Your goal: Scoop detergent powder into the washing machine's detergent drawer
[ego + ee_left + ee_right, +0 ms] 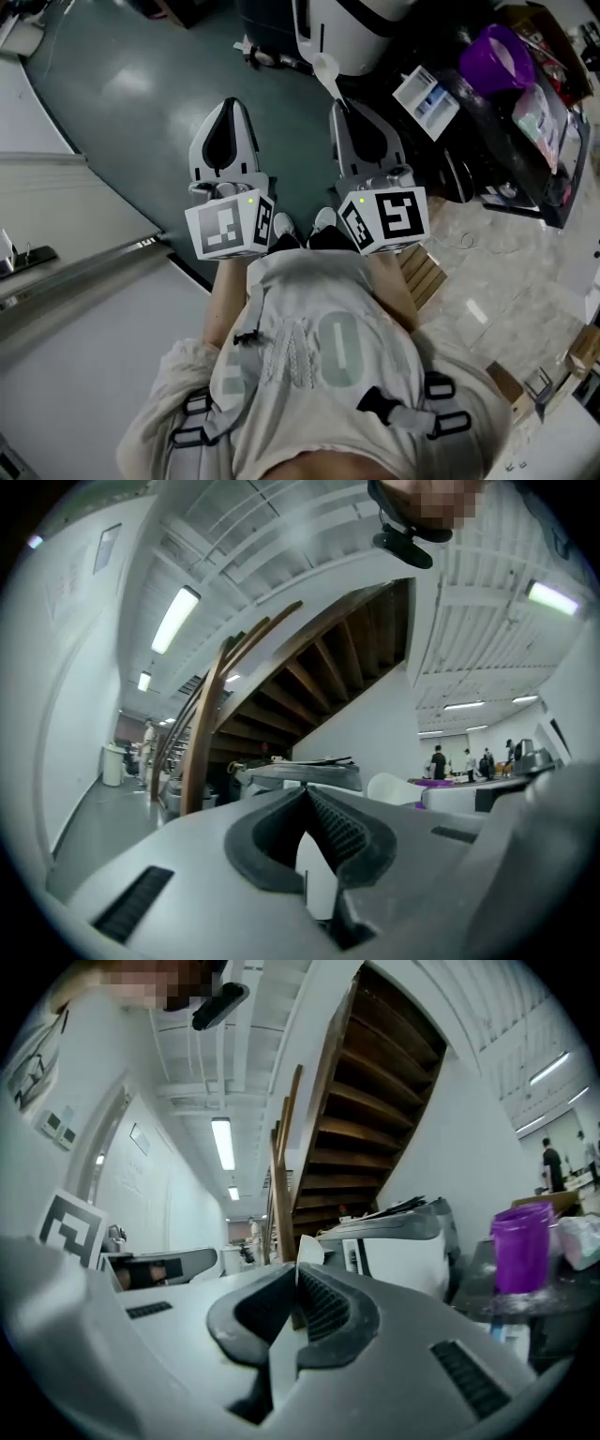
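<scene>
In the head view both grippers are held side by side above a dark green floor, in front of the person's chest. My right gripper point(339, 105) is shut on the handle of a white plastic scoop point(324, 67), whose bowl points toward the white washing machine point(345, 28) at the top. In the right gripper view the scoop point(308, 1251) sticks out past the closed jaws, with the washing machine point(403, 1255) beyond. My left gripper point(230, 105) is shut and holds nothing; its jaws meet at the tip point(306, 791). No detergent drawer shows plainly.
A black table point(506, 141) at the right carries a purple container point(499, 52), a white-and-blue box point(427, 98) and bags. The purple container point(521, 1246) also shows in the right gripper view. A wooden staircase point(281, 667) rises ahead. White walls point(75, 319) stand at the left.
</scene>
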`<state>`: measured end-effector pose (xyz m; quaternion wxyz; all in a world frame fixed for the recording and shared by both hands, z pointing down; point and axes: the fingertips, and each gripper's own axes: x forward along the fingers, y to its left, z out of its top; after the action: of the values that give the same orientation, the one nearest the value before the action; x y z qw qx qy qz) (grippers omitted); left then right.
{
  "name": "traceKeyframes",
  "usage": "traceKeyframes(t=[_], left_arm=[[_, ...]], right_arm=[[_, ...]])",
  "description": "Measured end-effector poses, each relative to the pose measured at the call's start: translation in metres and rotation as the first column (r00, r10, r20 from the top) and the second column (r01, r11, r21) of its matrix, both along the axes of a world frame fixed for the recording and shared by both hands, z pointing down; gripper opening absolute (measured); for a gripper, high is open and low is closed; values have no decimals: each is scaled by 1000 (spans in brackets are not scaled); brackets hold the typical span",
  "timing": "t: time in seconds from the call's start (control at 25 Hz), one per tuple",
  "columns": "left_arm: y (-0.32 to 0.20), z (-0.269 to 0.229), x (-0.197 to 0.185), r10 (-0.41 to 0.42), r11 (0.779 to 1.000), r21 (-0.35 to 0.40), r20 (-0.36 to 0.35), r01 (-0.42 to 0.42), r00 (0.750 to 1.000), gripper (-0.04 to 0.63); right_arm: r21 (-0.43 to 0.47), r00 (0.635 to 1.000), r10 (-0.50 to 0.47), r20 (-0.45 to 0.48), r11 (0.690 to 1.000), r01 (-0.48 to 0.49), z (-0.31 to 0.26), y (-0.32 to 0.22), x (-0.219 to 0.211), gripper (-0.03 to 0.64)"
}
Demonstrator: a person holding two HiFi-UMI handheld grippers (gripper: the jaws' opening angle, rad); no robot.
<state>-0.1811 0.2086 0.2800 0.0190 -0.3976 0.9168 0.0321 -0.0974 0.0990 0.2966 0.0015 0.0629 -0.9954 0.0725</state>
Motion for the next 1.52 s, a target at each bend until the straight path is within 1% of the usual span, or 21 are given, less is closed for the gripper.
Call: traceKeyframes(t=[0.12,0.16,0.2,0.28,0.32,0.44,0.56,0.64,0.72,0.8,0.84,0.96,1.08,1.24,1.44,1.52], left_arm=[[-37,-9,24,120,992,25,10,-121,993,20],[-52,-13,35,171,985,34,17,-171,985,20],[-72,-16,46,231,972,40,25,-231,973,20],[-115,-19,70,345,937,37,36,-347,938,20],[-135,-20,82,389,920,34,37,-390,921,20],[-180,-22,105,493,869,29,37,-494,869,20],[-212,-27,120,594,803,35,32,-595,804,20],[-231,-32,129,645,763,30,35,-646,764,20],[-248,-37,134,683,730,23,36,-684,730,20],[-263,-39,136,713,701,17,31,-713,701,20],[-270,-38,135,723,690,11,28,-724,690,20],[-287,-31,126,750,661,-4,34,-750,661,20],[-299,-26,119,771,637,-7,33,-771,636,20],[-311,-23,114,788,616,-13,28,-788,615,20],[-326,-27,109,804,594,3,25,-804,594,20],[-331,-28,106,809,588,6,25,-809,588,20]], right_arm=[[10,992,124,9,992,-124,-8,-28,36,11],[11,985,175,14,985,-175,-10,-40,49,11],[8,972,234,19,972,-234,-11,-56,64,11],[-6,937,347,21,938,-347,-10,-90,96,11],[-11,920,391,18,920,-391,-9,-106,111,12],[-17,868,496,10,868,-496,-7,-139,145,11],[-10,797,604,11,797,-604,-11,-154,172,11],[-9,749,662,15,749,-662,-17,-163,187,11],[-12,709,705,15,709,-705,-22,-172,196,11],[-10,673,740,13,673,-740,-26,-180,202,12],[-7,656,755,11,656,-754,-26,-183,203,11],[7,616,788,4,616,-788,-20,-191,195,12],[29,591,807,-4,591,-806,-16,-196,187,12],[53,571,821,-10,571,-819,-15,-202,183,11],[35,539,842,6,539,-842,-18,-213,184,11],[24,532,847,8,531,-847,-17,-216,182,11]])
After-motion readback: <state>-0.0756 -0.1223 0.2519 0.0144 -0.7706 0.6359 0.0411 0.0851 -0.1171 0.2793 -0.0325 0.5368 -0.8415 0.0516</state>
